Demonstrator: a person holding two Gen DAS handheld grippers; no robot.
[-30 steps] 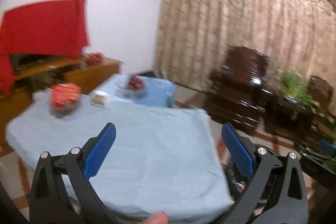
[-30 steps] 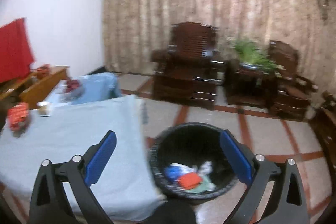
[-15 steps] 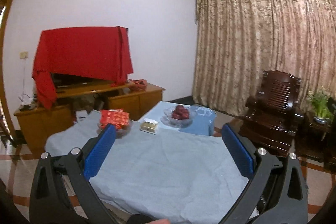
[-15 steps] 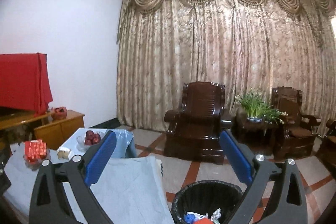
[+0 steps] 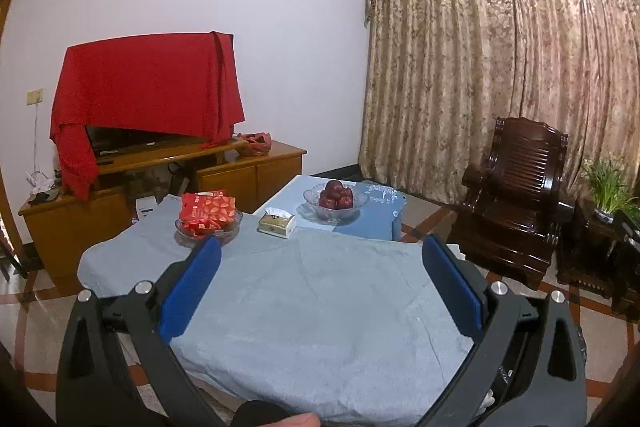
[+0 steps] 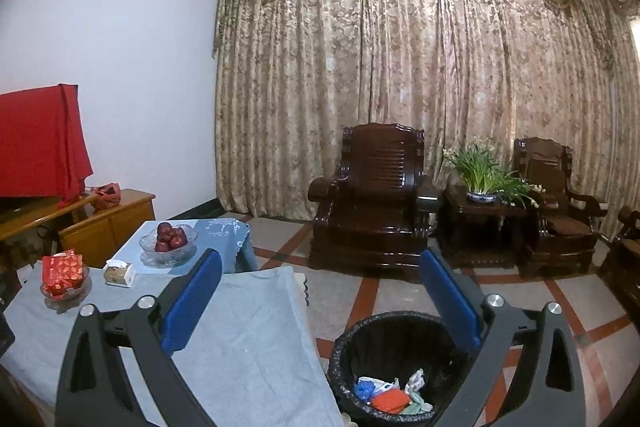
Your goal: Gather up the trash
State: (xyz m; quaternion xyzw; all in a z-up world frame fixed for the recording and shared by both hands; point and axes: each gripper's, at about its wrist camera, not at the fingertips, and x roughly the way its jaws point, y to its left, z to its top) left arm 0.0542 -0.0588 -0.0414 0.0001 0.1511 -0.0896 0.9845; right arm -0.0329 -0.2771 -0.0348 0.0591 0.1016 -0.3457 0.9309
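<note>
Lifted right tongs (image 6: 320, 299), trash (image 6: 390, 393) now below.

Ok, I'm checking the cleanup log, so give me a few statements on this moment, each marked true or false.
1. Both grippers, left and right, are open and hold nothing. True.
2. The bin is empty. False: crumpled trash lies in it.
3. The bin stands on the floor beside the table. True.
4. The fruit bowl holds oranges. False: dark red fruit.
5. A tissue box sits between the two bowls. True.
</note>
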